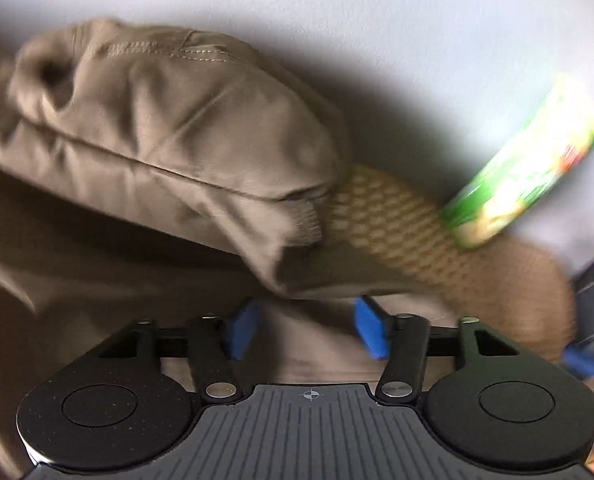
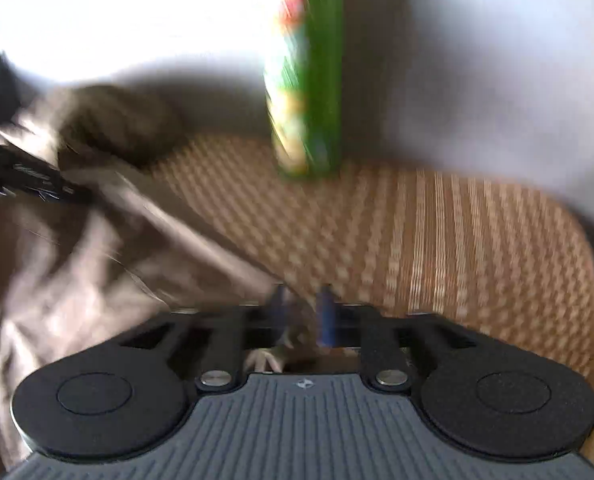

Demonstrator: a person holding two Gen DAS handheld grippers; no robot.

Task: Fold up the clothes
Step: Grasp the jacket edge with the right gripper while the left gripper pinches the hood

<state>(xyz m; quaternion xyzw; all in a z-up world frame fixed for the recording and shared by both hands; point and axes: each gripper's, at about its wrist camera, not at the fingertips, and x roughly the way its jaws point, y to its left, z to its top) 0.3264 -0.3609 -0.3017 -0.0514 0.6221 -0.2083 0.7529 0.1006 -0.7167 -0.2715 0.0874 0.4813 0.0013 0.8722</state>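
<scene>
Left wrist view shows soft, limp khaki trousers (image 1: 169, 120) at upper left, best pinched at the stitched hem; left gripper (image 1: 305, 328) fingers spread empty, right gripper (image 2: 303, 312) fingers nearly closed on cloth.

White tabletop (image 2: 477, 80) is carrying a woven mat (image 2: 437, 240), tan garment (image 1: 157, 120) and green canister (image 2: 309, 80).

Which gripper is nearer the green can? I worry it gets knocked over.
Probably right, though blur makes it uncertain. The right gripper points straight at the green can across the woven mat. From the left gripper, the can sits off to the far right.
</scene>
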